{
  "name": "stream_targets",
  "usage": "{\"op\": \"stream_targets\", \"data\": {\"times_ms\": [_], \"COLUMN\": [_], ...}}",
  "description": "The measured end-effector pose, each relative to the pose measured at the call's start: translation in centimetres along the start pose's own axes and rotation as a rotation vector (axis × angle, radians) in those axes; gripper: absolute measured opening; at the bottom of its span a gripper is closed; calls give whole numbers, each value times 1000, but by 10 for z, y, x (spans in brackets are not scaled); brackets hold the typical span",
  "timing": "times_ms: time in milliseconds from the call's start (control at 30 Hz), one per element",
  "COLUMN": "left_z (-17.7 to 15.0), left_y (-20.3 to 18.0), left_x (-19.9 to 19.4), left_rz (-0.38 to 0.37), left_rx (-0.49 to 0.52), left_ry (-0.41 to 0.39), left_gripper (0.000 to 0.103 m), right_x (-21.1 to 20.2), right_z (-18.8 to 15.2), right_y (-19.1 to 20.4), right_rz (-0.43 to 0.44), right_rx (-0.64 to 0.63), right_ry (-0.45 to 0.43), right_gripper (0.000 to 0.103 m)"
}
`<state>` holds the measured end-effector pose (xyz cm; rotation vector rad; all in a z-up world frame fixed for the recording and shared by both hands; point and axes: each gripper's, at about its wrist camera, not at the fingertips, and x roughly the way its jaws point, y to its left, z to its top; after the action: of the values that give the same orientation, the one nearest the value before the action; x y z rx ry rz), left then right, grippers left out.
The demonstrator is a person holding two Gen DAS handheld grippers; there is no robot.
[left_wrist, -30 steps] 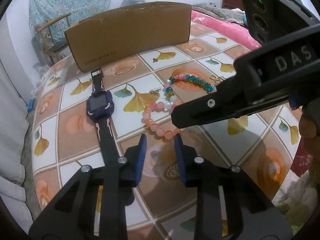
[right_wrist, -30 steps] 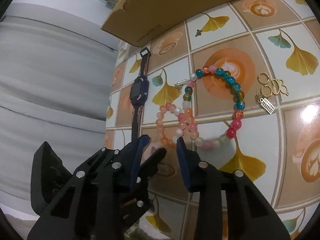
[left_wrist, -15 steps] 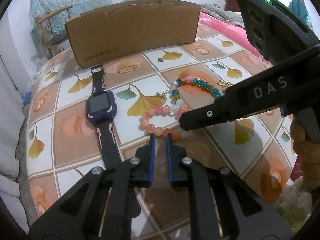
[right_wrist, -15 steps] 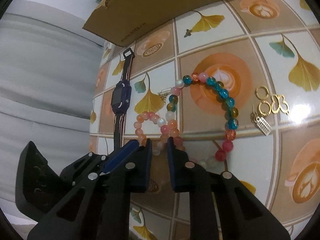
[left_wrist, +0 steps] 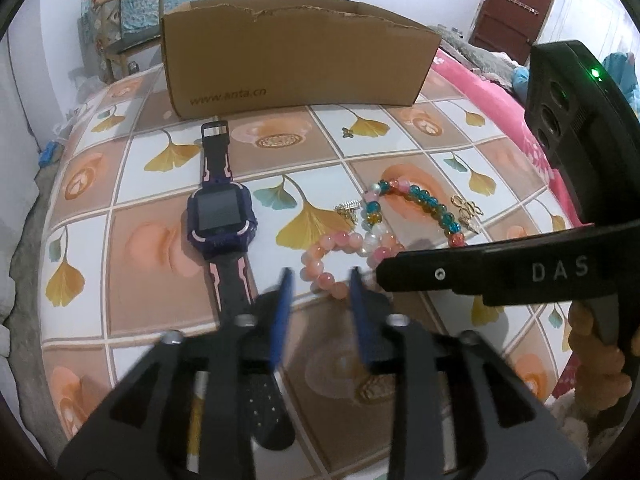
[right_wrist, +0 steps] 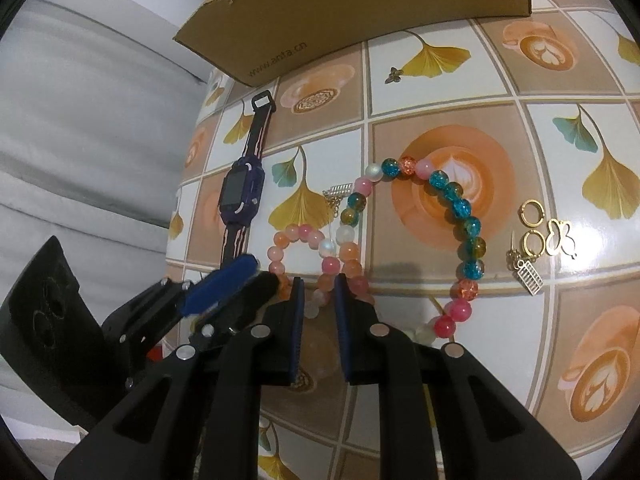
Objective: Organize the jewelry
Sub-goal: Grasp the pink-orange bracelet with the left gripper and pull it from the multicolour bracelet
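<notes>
Left wrist view
Left gripper [left_wrist: 320,280]: fingers spread apart with nothing between them, low over the tablecloth; the blue pads [left_wrist: 282,308] are blurred.
Pink bead bracelet [left_wrist: 340,258]: flat on the cloth just ahead of the left fingertips, its near beads between the two tips' lines.
Teal-and-pink bead bracelet [left_wrist: 416,200]: lying right of the pink one and touching it where the loops meet.
Smartwatch [left_wrist: 222,216]: purple, screen up, strap running toward the cardboard box [left_wrist: 296,72]; its near strap passes under the left finger.
Gold earrings [left_wrist: 466,210]: small cluster just right of the teal beads.
Right gripper [left_wrist: 384,272]: comes in from the right, its tip over the pink beads; finger gap not readable here.
Table [left_wrist: 152,248]: covered in a ginkgo-leaf and coffee-cup tile print.

Right wrist view
Right gripper [right_wrist: 320,284]: fingers a narrow gap apart, one on each side of the pink bead bracelet [right_wrist: 320,256], tips at bead level; whether the pads press the beads cannot be told.
Teal-and-pink bead bracelet [right_wrist: 448,220]: wide arc to the right, crossing the pink loop.
Gold earrings [right_wrist: 540,236]: hoops, a butterfly shape and a small abacus-like charm, right of the arc.
Silver charm [right_wrist: 336,194]: just left of the teal beads.
Smartwatch [right_wrist: 242,196]: left of the bracelets.
Left gripper [right_wrist: 224,284]: at lower left, one blue pad showing.
Cardboard box [right_wrist: 360,12]: at the far table edge.
</notes>
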<state>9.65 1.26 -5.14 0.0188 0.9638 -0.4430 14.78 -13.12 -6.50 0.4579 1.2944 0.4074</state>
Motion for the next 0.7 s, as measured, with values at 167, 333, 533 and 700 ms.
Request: {"op": "stream_targets", "data": {"times_ms": [167, 333, 533, 700], "left_z": [5, 7, 3, -6], "left_y": [1, -8, -22, -33], "left_x": [7, 12, 11, 5], "left_rz": [-2, 62, 75, 48], "left_rx": [-5, 63, 134, 148], "left_ry": [15, 15, 28, 50], "left_gripper": [38, 32, 9, 9], "right_x": [-2, 1, 0, -5], "right_z": [-1, 2, 0, -12], "right_y": [-1, -5, -8, -8], "right_rz": [3, 32, 42, 35], "right_rx": [0, 14, 17, 8], "right_ry": [1, 12, 35, 53], "right_gripper": [16, 16, 11, 11]}}
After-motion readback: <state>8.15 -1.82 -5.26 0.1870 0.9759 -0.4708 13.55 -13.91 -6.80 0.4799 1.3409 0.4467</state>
